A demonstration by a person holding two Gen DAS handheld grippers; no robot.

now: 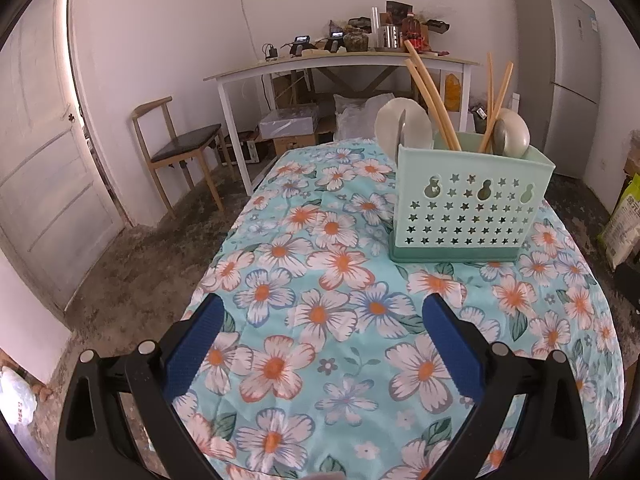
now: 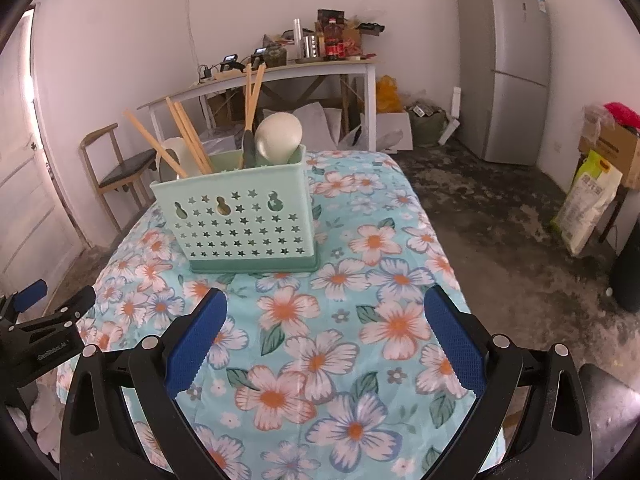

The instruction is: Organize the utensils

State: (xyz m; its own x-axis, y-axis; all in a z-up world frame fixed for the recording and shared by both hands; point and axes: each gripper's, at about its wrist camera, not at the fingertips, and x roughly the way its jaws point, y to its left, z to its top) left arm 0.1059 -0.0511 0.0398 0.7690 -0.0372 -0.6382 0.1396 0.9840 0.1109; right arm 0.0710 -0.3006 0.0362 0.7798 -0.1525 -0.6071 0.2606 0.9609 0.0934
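A mint-green utensil holder (image 1: 468,204) with star cut-outs stands on the floral tablecloth (image 1: 320,320), towards the far right in the left wrist view and far left in the right wrist view (image 2: 240,216). It holds wooden chopsticks (image 1: 430,96), white spoons (image 1: 404,122) and a dark-handled utensil (image 2: 249,148). My left gripper (image 1: 322,306) is open and empty, above the cloth short of the holder. My right gripper (image 2: 326,300) is open and empty, near the holder's right front. The left gripper (image 2: 52,300) shows at the right wrist view's left edge.
Beyond the table stand a wooden chair (image 1: 176,148), a white side table (image 1: 340,68) loaded with clutter, and a grey fridge (image 2: 504,68). A door (image 1: 44,140) is on the left. Bags and boxes (image 2: 588,200) sit on the floor at the right.
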